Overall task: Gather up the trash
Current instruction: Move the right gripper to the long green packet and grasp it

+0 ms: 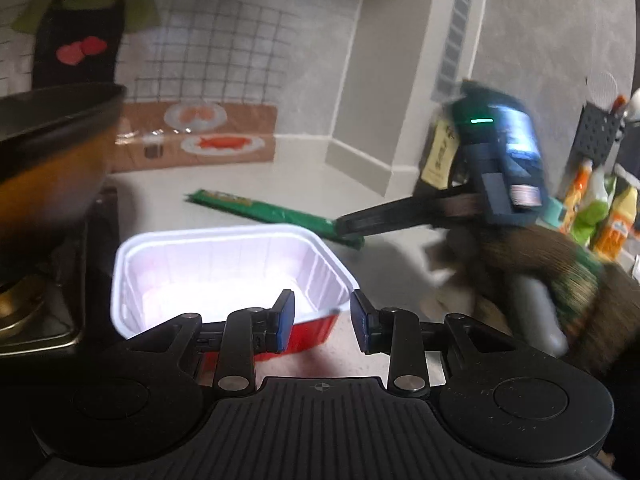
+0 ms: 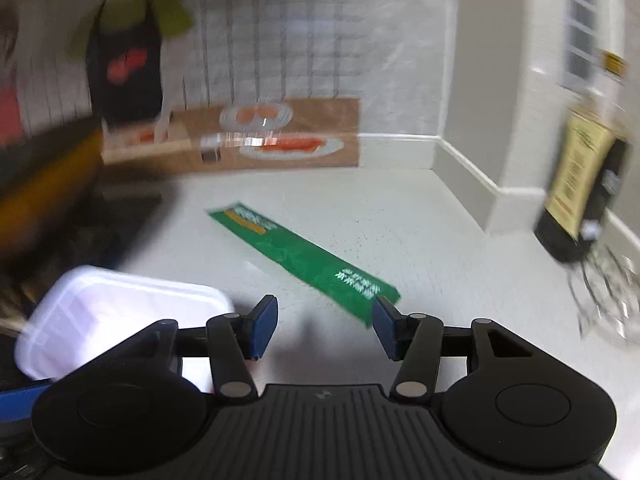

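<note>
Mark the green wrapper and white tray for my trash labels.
green wrapper (image 2: pixel 304 258), right wrist view, middle of its flat face
white tray (image 1: pixel 224 268), left wrist view, inner floor

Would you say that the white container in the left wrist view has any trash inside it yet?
No, the white container shows only its bare white inside, and the green wrapper lies on the counter behind it.

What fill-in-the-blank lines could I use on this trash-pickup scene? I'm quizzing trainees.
1. The long flat wrapper on the counter is ____.
2. The tray is white inside and ____ outside.
3. Both the left claw and the right claw hold ____.
4. The tray contains ____.

Missing words: green; red; nothing; nothing
</note>
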The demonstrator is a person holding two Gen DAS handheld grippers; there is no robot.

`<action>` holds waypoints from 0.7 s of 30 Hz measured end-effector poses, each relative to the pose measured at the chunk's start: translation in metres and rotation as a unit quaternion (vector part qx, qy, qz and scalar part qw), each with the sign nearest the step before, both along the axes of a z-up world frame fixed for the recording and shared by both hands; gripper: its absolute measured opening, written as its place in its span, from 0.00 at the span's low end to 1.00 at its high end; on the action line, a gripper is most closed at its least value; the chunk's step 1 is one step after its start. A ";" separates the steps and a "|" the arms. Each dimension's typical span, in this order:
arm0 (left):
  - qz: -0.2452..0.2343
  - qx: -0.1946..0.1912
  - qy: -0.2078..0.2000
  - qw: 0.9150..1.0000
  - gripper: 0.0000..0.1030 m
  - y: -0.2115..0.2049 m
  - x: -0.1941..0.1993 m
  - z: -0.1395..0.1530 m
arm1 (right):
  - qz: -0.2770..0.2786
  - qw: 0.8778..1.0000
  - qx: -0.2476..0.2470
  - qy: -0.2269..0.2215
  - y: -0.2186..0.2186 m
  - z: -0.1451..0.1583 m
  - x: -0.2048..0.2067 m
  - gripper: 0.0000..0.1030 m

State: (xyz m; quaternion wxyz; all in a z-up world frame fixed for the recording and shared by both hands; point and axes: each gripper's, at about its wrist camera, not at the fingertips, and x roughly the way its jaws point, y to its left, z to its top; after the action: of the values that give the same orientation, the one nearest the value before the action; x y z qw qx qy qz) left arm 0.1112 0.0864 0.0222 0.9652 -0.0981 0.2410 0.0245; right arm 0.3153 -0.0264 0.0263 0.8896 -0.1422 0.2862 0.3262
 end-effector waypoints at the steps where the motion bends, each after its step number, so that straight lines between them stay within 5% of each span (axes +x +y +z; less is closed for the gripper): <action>1: -0.002 -0.001 0.003 1.000 0.33 0.000 0.003 -0.001 | 0.003 1.000 -0.022 -0.006 0.007 -0.006 0.007 0.51; 5: -0.003 -0.005 0.012 1.000 0.33 0.003 0.009 -0.007 | 0.003 0.996 -0.087 -0.033 0.027 -0.028 0.029 0.51; 9: 0.003 -0.011 0.013 1.000 0.33 0.009 0.014 -0.010 | 0.025 0.998 -0.063 0.006 0.023 -0.033 0.038 0.48; 15: 0.001 -0.020 0.014 1.000 0.33 0.009 0.020 -0.011 | 0.016 0.998 -0.032 0.058 0.001 -0.027 0.034 0.00; 21: 0.004 -0.027 0.021 0.999 0.33 0.004 0.029 -0.014 | 0.022 0.997 0.003 0.073 -0.048 -0.018 -0.007 0.00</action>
State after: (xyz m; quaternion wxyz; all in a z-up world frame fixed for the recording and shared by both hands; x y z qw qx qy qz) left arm 0.1407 0.0906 0.0084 0.9568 -0.1245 0.2617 0.0241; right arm 0.3083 -0.0740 0.0080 0.8594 -0.1218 0.3463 0.3558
